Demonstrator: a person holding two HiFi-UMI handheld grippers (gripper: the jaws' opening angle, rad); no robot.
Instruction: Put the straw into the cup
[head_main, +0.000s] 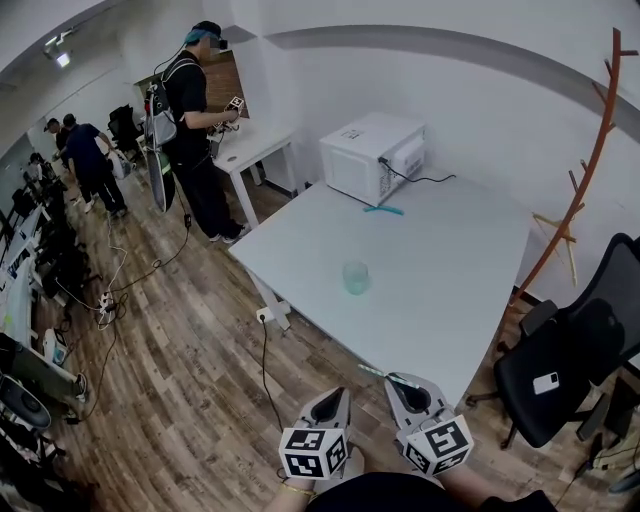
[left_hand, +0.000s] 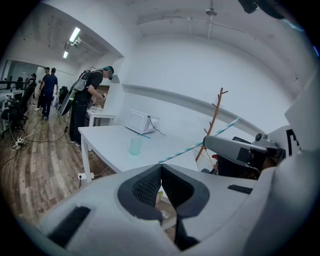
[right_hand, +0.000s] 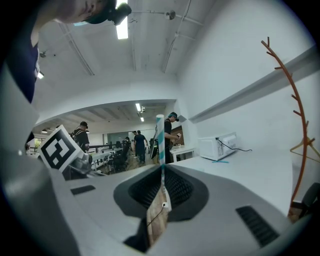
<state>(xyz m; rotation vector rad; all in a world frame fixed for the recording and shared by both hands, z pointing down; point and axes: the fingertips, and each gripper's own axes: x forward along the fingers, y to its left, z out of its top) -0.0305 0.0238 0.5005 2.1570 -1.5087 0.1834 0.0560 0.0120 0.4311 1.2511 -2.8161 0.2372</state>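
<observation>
Right gripper (right_hand: 161, 169) clamps the straw (right_hand: 160, 134), clearest in its own view; left gripper (left_hand: 161, 167) sits closed, empty.

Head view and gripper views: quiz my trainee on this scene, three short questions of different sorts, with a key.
1. True or false: the cup on the table already holds a straw.
2. Which gripper's fingers pinch the striped straw? A left; B right; C neither.
3. Name the white appliance at the table's far end.
Key: 1 false; 2 B, the right gripper; 3 microwave.
</observation>
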